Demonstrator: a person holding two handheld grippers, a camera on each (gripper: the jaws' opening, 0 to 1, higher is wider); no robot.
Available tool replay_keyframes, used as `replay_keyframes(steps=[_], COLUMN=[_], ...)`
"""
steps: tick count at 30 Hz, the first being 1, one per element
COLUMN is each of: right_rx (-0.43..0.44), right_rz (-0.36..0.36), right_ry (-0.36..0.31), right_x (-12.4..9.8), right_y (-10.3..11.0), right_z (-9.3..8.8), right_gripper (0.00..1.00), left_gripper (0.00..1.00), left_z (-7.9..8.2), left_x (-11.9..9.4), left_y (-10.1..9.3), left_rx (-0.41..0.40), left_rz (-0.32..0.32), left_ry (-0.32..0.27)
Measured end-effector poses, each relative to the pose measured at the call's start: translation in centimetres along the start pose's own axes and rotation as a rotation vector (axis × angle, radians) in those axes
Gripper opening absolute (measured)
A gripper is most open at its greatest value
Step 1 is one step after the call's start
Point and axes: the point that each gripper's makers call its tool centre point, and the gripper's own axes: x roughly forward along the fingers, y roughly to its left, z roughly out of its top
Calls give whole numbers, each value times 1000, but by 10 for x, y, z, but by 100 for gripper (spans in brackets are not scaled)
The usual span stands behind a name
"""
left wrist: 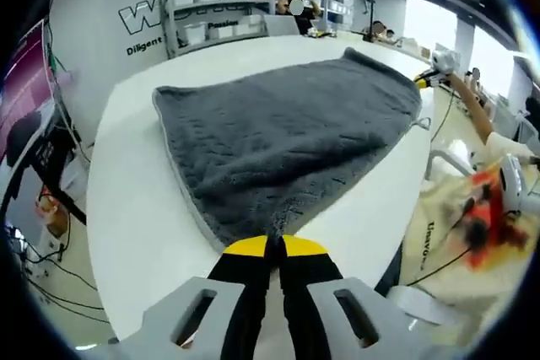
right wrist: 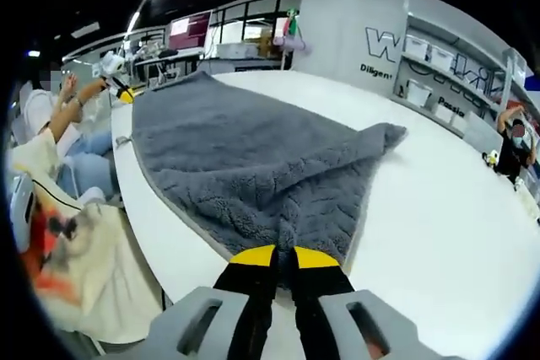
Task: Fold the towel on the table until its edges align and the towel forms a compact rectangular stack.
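Both grippers are clamped on the grey towel right now, each pinching a corner of it. The left gripper has its yellow tips squeezed together over the near corner, and the right gripper bites the opposite end the same way. The towel lies spread across the white table, reaching close to one edge. To do this fold well, I'd say lift both corners together, keep them level, and carry them over to the far edge so the hems meet squarely without dragging the pile off the table. How much fabric sits inside each pinch is hidden by the tips. In the right gripper view one far corner is bunched, so whether it's doubled under is hard to tell.
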Motion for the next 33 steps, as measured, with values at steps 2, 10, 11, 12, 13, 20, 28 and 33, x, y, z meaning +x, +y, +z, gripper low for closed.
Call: replay_keyframes(steps=[2, 10, 11, 12, 13, 20, 28, 33], right_rx=[-5, 5, 6, 6, 8, 30, 39, 54], right_rz=[-1, 2, 2, 2, 1, -6, -7, -2], right_ry=[5, 21, 25, 28, 31, 47, 37, 36], right_x=[-1, -9, -10, -12, -13, -25, -26, -27], right_y=[-1, -3, -3, -3, -3, 2, 2, 2], right_z=[-1, -6, -7, -8, -9, -18, -20, -21], right_gripper=[3, 3, 3, 3, 3, 3, 5, 5], left_gripper=[3, 3, 3, 3, 3, 4, 4, 4], left_z=[-1, -7, -7, -8, -9, -18, -22, -25], left_x=[-4, -15, -16, -17, -18, -20, -21, -21], left_y=[-3, -19, -21, -24, -26, -42, -45, -46], left_rx=[-10, -3, 0, 3, 6, 33, 13, -6], left_rz=[-15, -48, -51, -53, -54, -52, -72, -91], left_ry=[-5, 4, 9, 15, 23, 68, 56, 38])
